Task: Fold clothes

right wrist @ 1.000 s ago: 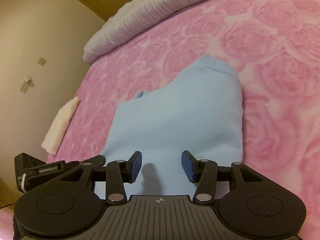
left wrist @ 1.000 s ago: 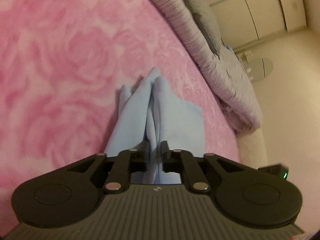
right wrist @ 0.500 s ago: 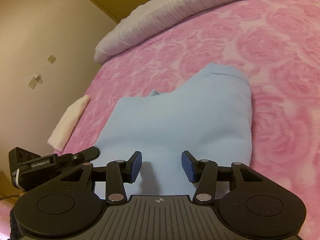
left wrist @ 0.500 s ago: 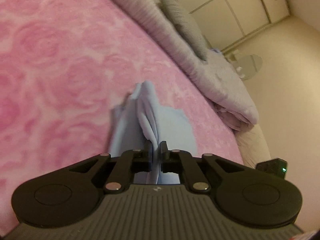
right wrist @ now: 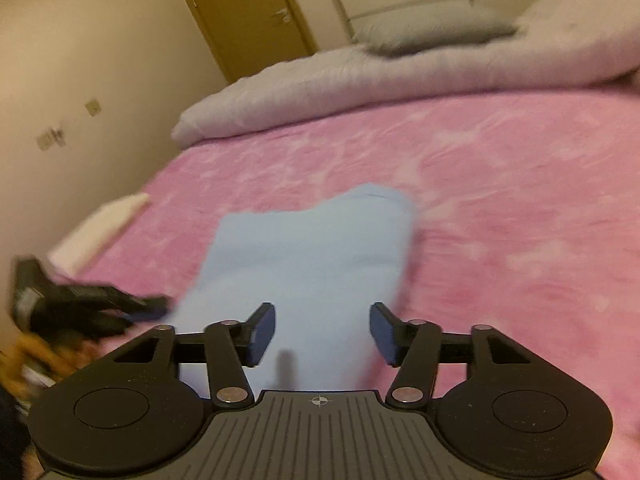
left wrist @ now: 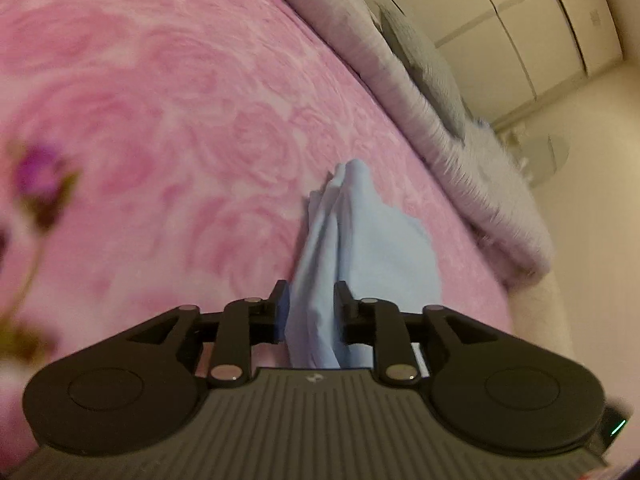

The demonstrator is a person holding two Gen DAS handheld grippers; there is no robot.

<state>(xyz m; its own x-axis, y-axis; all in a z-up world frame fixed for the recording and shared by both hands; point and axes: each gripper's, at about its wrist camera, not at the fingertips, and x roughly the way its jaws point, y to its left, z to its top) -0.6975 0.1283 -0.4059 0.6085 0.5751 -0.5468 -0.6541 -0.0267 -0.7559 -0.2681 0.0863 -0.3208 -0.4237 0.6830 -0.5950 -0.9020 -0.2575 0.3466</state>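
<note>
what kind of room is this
Most likely a bedroom: a bed under a pink rose-patterned blanket, a rolled pale duvet with a grey pillow at its far side, and white wardrobe doors along the wall. A light blue garment lies on the blanket.

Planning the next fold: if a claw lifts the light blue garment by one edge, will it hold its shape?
Probably not. The light blue garment bunches into soft ridges between the opening left claw, so it likely droops. It looks light. On the fuzzy pink blanket, pushing would probably wrinkle it rather than slide it.
</note>
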